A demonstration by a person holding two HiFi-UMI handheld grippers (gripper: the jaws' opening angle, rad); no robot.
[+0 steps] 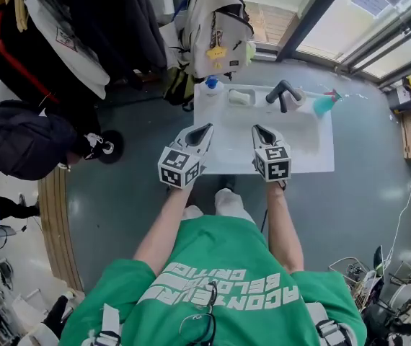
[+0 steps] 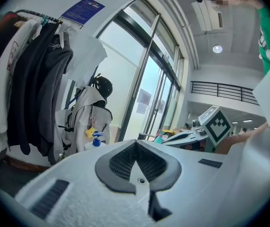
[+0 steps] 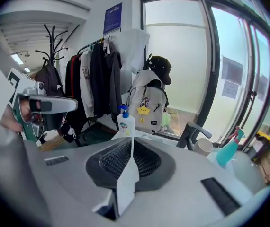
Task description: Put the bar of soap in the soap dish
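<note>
Left gripper point(image 1: 207, 128) and right gripper point(image 1: 256, 129) were closed, empty. The bar of soap point(image 1: 239, 96) lay lengthwise along the counter's point(image 1: 314, 157) far edge, seemingly in the soap dish point(image 1: 229, 102), beyond both, slightly nearer the right.

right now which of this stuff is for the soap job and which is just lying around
For the job: pale soap dish at the back of the sink (soap too small to make out); left gripper and right gripper, jaws together, empty.

Lying about: faucet, pump bottle, teal spray bottle, cup, backpack, hanging clothes.
</note>
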